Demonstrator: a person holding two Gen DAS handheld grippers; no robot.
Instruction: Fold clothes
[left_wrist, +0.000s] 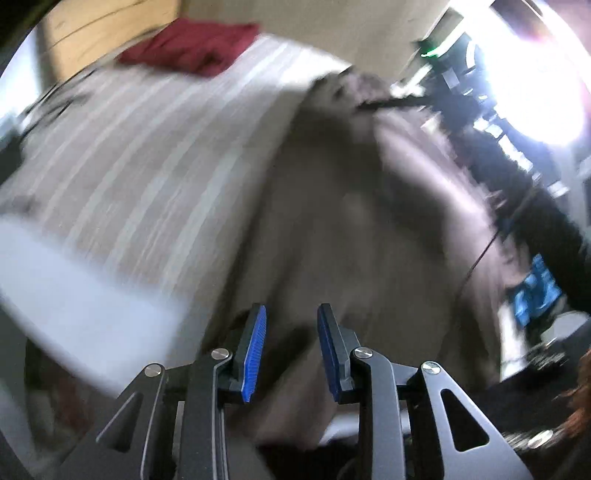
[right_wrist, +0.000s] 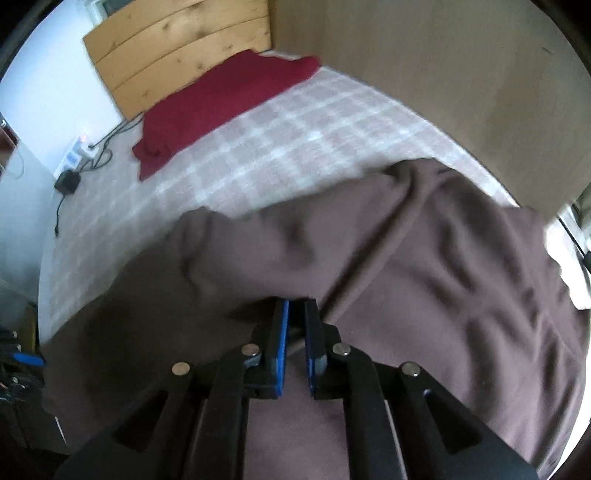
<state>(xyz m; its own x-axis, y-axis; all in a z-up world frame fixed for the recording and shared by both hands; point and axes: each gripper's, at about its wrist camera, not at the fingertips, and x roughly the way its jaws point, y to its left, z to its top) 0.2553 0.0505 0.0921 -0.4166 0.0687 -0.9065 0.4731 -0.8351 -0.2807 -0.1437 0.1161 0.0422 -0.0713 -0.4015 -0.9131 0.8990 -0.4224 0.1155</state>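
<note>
Checked bedding (right_wrist: 295, 140) covers the bed, which runs up to a wooden headboard (right_wrist: 177, 48), and a dark red garment (right_wrist: 229, 99) lies loosely at the headboard end, apparently not yet folded. Nearer the foot edge a large brown garment (right_wrist: 424, 266) is spread in creased, bunched folds, with one seam or fold line running diagonally across it; no neat fold shows in it, so the work looks to be at an early stage, with this piece to be squared up and the red one waiting. The right gripper (right_wrist: 295, 314) has its fingers all but together, and the brown cloth seems pinched in the narrow slit between them. The left gripper (left_wrist: 291, 321) hangs over the same brown cloth with fingers a little apart and nothing visibly caught between them, though that view is badly smeared, so I would not swear to it.
</note>
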